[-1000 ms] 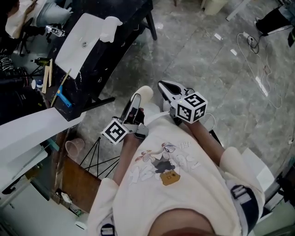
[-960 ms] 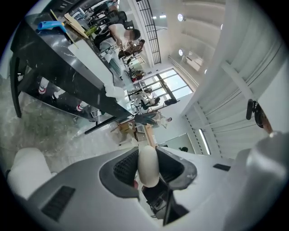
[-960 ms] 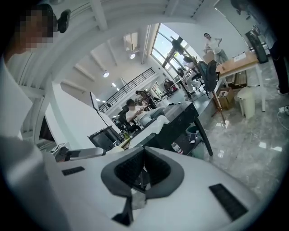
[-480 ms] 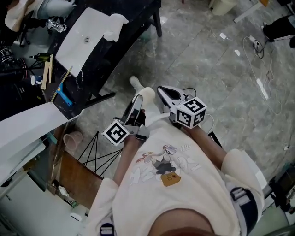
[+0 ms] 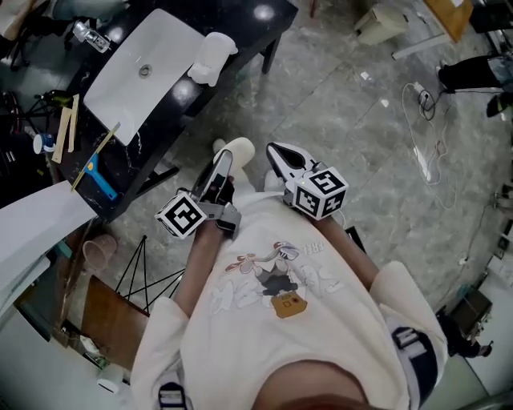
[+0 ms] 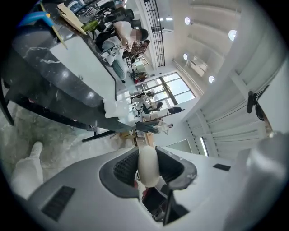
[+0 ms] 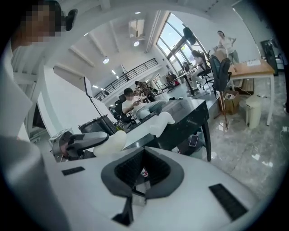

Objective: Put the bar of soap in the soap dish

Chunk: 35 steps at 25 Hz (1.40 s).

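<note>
A cream-white bar of soap (image 5: 240,150) sticks out of my left gripper (image 5: 227,158), which is shut on it; in the left gripper view the soap (image 6: 148,166) sits pinched between the dark pads. The same soap (image 7: 110,142) also shows in the right gripper view, at the left. My right gripper (image 5: 277,153) is beside it, jaws shut with nothing in them (image 7: 144,151). A white moulded soap dish (image 5: 212,58) rests on the black counter at the corner of the white basin (image 5: 136,76), well ahead of both grippers. The dish (image 7: 161,122) also shows in the right gripper view.
The black counter (image 5: 264,20) carries a tap (image 5: 86,34), wooden sticks (image 5: 66,124) and a blue tool (image 5: 98,178). Black tripod legs (image 5: 144,264) and a clear cup (image 5: 98,252) stand on the floor at the left. Cables (image 5: 421,152) lie on the marble floor to the right.
Both grippers have travelled together towards the counter, the left one still carrying the soap. The basin and soap dish now appear nearer to them.
</note>
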Each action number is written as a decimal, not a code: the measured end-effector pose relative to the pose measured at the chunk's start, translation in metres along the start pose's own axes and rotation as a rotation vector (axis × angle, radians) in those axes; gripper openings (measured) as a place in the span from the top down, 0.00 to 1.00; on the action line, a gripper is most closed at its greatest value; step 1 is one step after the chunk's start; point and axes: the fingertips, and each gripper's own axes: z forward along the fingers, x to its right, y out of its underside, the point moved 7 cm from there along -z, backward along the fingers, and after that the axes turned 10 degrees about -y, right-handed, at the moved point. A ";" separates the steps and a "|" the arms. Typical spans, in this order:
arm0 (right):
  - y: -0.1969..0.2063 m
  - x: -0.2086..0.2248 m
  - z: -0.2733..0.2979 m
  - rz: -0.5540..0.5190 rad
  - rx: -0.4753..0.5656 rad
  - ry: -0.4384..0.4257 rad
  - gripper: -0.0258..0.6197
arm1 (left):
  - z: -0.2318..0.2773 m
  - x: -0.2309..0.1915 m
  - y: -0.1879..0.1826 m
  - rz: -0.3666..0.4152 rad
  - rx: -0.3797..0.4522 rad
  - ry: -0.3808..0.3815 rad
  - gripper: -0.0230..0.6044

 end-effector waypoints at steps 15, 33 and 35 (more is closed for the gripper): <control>-0.052 -0.020 0.152 -0.052 -0.073 0.071 0.95 | 0.037 -0.040 -0.173 0.060 -0.046 0.091 0.77; -0.105 0.018 0.167 -0.140 -0.060 0.142 0.95 | 0.159 -0.010 -0.256 0.708 -0.326 0.147 0.77; -0.111 0.021 0.164 -0.170 -0.065 0.138 0.95 | 0.176 -0.003 -0.259 0.794 -0.374 0.147 0.77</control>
